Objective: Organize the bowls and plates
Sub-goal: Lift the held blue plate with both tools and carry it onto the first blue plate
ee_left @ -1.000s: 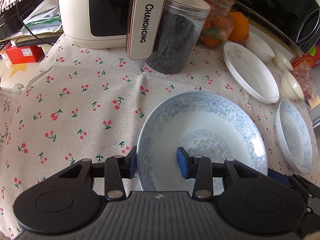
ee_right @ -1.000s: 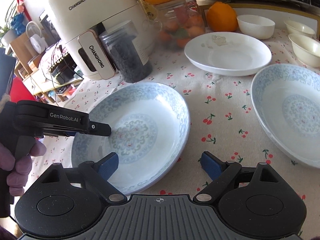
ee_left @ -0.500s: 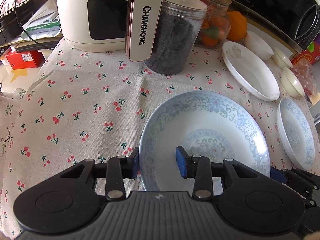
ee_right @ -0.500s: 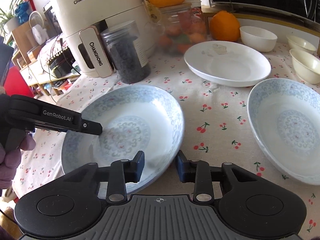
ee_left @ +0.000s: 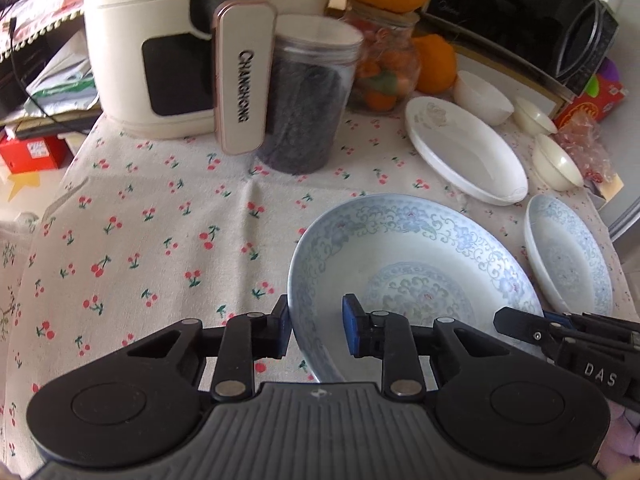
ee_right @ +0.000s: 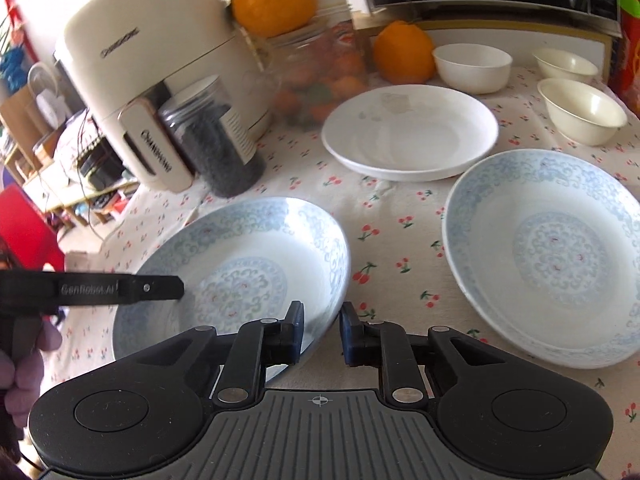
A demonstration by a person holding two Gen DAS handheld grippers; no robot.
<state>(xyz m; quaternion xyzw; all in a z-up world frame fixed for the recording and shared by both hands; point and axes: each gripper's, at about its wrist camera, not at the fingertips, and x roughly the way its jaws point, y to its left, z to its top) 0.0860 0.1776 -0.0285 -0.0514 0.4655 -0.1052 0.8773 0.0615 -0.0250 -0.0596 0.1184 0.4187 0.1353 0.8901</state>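
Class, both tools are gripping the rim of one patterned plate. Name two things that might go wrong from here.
1. The left tool and right tool pinch only the thin rim of the near patterned plate, on opposite sides; uneven lifting may let it slip or tilt.
2. The second patterned plate and white plate lie close by; swinging sideways risks knocking them.

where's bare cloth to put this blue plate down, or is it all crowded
Bare tablecloth lies left of the held blue plate, in front of the air fryer and dark jar. It is crowded to the right: white plate, second blue plate and three small bowls, with narrow strips between.
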